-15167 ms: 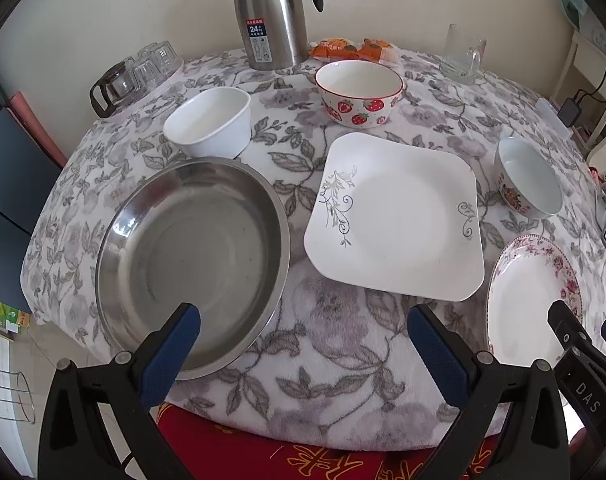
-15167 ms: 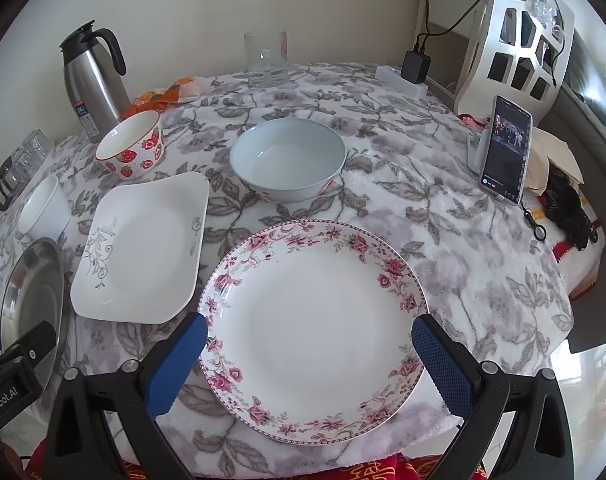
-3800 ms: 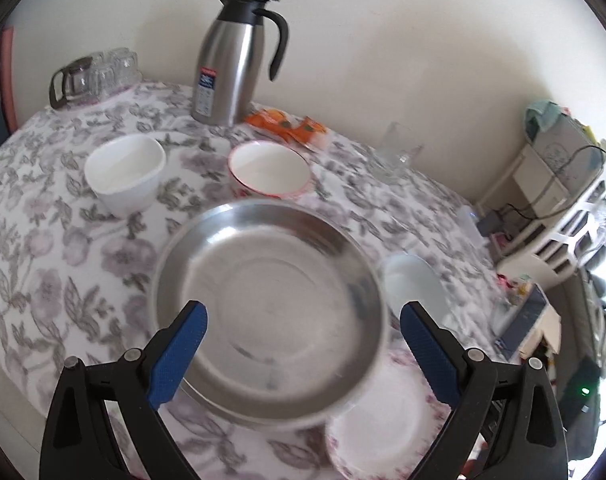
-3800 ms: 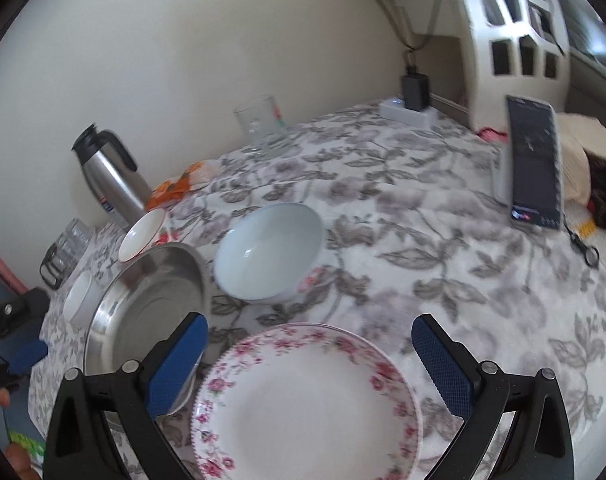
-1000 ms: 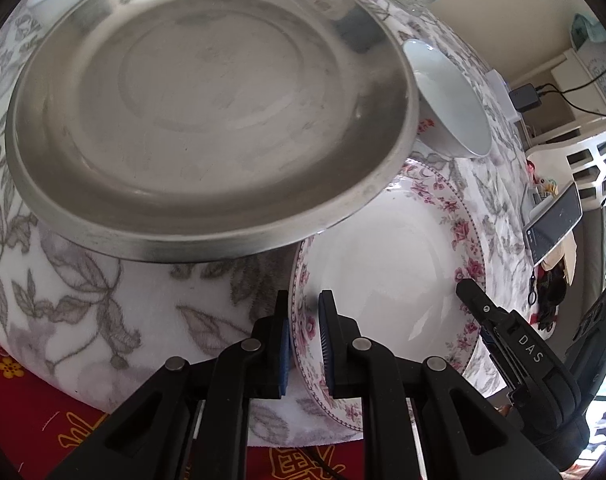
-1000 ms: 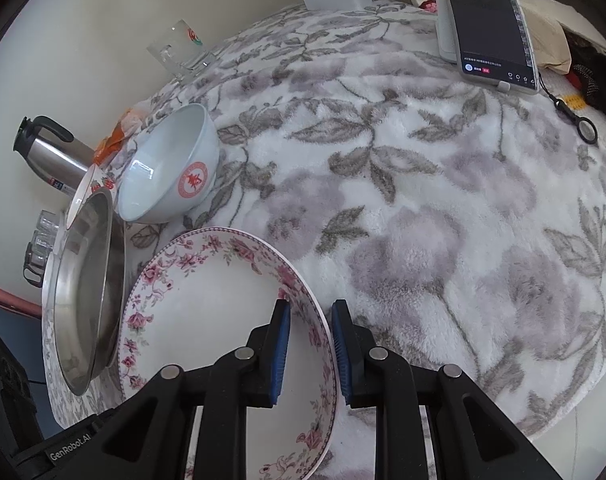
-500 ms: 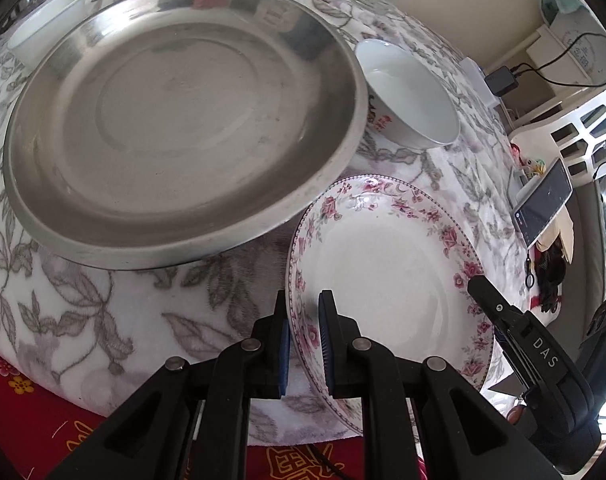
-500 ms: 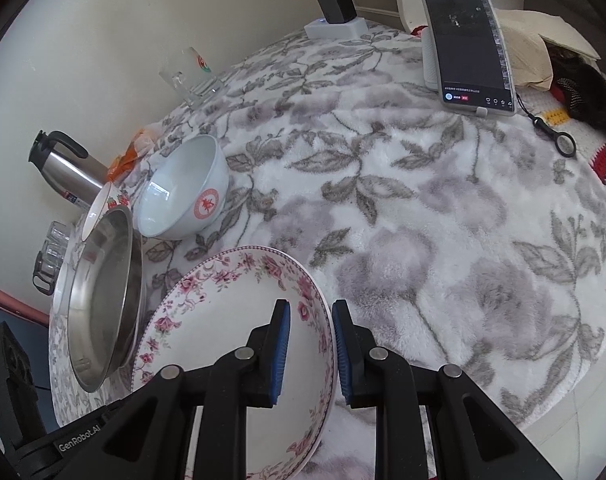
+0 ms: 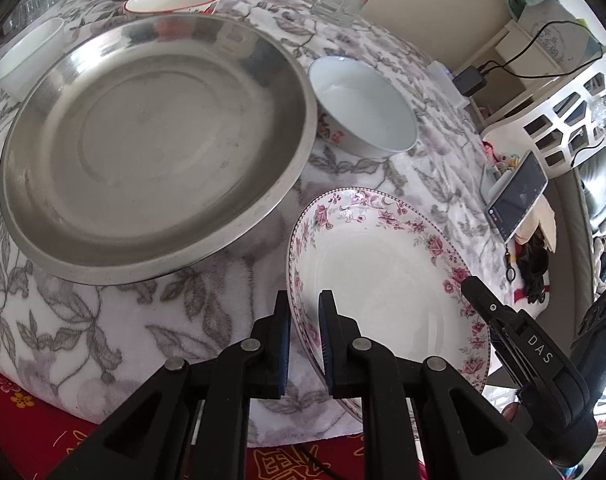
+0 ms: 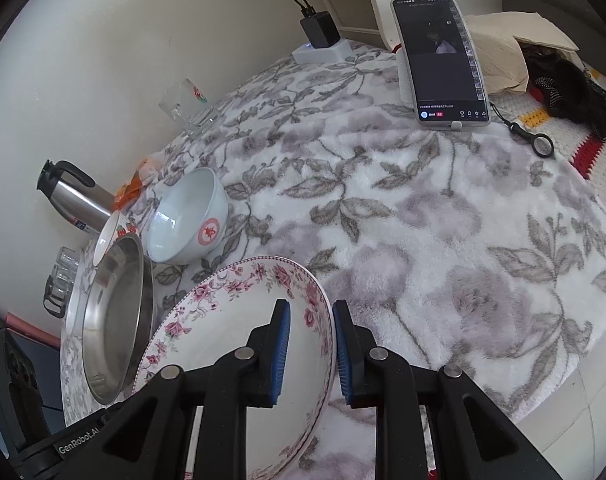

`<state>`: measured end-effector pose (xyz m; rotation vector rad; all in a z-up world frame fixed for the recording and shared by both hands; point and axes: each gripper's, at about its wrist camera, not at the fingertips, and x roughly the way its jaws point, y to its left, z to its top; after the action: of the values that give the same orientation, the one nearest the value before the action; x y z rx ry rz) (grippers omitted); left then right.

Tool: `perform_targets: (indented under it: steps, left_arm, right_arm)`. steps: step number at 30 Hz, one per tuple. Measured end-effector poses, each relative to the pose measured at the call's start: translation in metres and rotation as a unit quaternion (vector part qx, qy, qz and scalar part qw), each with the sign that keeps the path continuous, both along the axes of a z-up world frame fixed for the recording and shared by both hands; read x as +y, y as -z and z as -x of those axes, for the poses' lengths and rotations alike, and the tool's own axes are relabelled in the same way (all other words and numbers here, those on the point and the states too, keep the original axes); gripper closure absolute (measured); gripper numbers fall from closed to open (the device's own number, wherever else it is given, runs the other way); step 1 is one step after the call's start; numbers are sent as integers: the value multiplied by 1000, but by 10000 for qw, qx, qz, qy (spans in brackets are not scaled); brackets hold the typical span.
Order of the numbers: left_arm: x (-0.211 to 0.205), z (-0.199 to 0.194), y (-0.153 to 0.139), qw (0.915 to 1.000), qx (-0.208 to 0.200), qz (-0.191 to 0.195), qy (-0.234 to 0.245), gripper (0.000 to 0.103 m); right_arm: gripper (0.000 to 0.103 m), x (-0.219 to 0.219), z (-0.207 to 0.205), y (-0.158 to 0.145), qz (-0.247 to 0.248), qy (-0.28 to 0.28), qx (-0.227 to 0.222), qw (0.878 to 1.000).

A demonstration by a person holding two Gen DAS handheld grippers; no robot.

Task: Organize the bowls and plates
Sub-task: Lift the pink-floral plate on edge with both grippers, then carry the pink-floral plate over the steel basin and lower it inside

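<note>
Both grippers hold the rose-rimmed white plate (image 9: 387, 272) by opposite edges, lifted off the flowered cloth. My left gripper (image 9: 304, 312) is shut on its near-left rim. My right gripper (image 10: 311, 320) is shut on its right rim, the plate (image 10: 231, 332) tilting in that view. The right gripper's body (image 9: 539, 364) shows at the plate's far-right edge. A big steel basin (image 9: 151, 140) lies just left of the plate, resting on a white plate whose edge barely shows. A pale blue bowl (image 9: 363, 108) stands behind the plate.
A strawberry bowl (image 9: 171, 0) and a white bowl (image 9: 27, 52) sit behind the basin, by a steel thermos (image 10: 75, 196) and glass mug (image 9: 345, 0). A propped phone (image 10: 443, 60), a charger (image 10: 321, 40) and a white rack (image 9: 563, 108) are at the right.
Both grippers have risen with the plate, which now hangs above the cloth; the basin and blue bowl appear farther and lower in the views. Grips are unchanged.
</note>
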<state>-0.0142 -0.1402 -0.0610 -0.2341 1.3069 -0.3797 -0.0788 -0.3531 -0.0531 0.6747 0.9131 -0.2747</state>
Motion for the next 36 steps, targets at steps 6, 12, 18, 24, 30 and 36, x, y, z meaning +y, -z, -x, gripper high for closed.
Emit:
perform_targets:
  steps: [6, 12, 18, 24, 30, 36]
  left_arm:
    - [-1, 2, -18, 9992, -392, 71, 70, 89]
    - [6, 0, -31, 9978, -626, 198, 18, 89]
    - [10, -1, -42, 9961, -836, 289, -40, 89]
    - [24, -4, -53, 9942, -969, 448, -162, 89]
    - [41, -12, -61, 9923, -1014, 621, -355, 89]
    - [63, -22, -61, 9902, -923, 818, -651, 89]
  right_arm:
    - [80, 0, 5, -9, 15, 27, -275, 9996]
    - [80, 5, 5, -17, 58, -50, -483, 9988]
    - [80, 9, 5, -22, 35, -91, -675, 9977]
    - [80, 20, 2, -32, 71, -181, -899, 9958]
    - [80, 35, -6, -40, 47, -309, -1045, 9940]
    - [80, 52, -19, -48, 94, -468, -1130, 9924]
